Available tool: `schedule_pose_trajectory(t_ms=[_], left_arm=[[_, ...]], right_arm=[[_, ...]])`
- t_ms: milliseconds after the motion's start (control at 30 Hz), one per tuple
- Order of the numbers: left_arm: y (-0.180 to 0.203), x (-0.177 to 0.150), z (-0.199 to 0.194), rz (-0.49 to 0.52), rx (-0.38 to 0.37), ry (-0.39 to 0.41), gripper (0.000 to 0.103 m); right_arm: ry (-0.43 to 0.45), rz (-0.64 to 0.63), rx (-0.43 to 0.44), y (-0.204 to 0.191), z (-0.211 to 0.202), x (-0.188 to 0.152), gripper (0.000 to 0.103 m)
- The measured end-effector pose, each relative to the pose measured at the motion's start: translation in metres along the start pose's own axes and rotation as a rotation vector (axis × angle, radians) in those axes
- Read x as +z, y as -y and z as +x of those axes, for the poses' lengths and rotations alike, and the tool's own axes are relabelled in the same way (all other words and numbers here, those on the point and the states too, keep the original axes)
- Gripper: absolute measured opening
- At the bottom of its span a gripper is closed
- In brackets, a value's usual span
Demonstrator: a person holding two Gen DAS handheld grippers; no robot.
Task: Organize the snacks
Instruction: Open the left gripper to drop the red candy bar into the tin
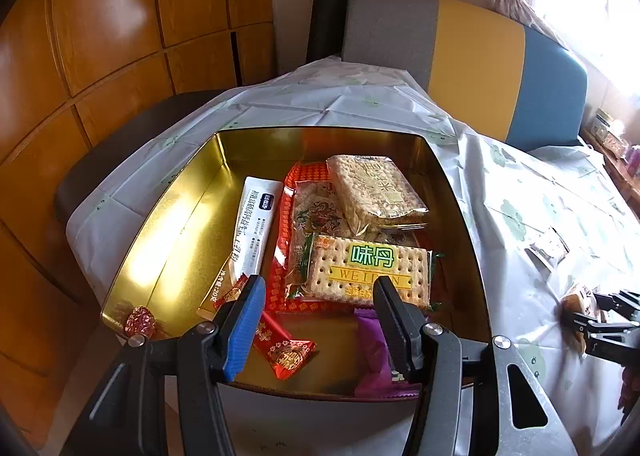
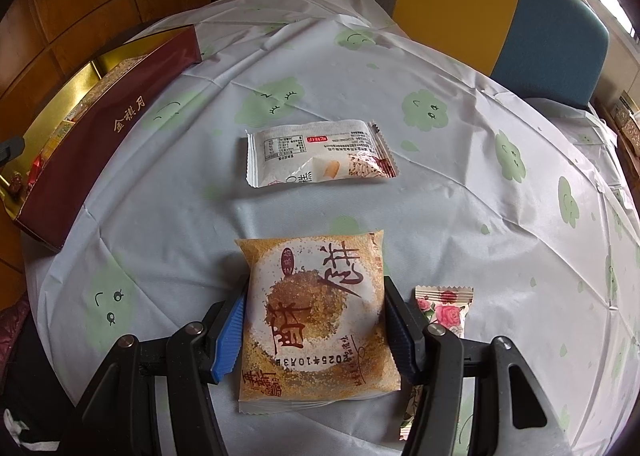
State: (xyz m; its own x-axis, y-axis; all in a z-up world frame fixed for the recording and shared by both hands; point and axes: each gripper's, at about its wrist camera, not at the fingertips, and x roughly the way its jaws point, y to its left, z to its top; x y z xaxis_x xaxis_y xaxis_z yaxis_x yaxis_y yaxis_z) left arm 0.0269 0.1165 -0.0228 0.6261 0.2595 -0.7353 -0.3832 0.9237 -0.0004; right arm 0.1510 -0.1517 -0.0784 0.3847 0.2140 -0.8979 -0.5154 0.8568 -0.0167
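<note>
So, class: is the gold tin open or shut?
Open. The gold tin has no lid on it; its shiny inside walls show, with the cracker pack and the white tube lying inside.

Purple packet [image 1: 374, 352] half behind fingers, rose candy [image 2: 438, 320] (likewise)
</note>
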Motion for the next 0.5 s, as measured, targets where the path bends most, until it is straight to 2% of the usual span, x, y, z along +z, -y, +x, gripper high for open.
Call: schedule_pose_trajectory(t_ms=[300, 500], left_arm=[[-0.012, 0.002, 0.004, -0.034, -0.004, -0.022, 0.057], [-0.018, 0.002, 0.001, -0.054, -0.017, -0.005, 0.057]], right_arm=[[0.011, 0.039, -0.011, 0.000, -0.001, -0.002, 0.062], [0.018, 0.076, -0.046, -0.003, -0.002, -0.003, 0.064]])
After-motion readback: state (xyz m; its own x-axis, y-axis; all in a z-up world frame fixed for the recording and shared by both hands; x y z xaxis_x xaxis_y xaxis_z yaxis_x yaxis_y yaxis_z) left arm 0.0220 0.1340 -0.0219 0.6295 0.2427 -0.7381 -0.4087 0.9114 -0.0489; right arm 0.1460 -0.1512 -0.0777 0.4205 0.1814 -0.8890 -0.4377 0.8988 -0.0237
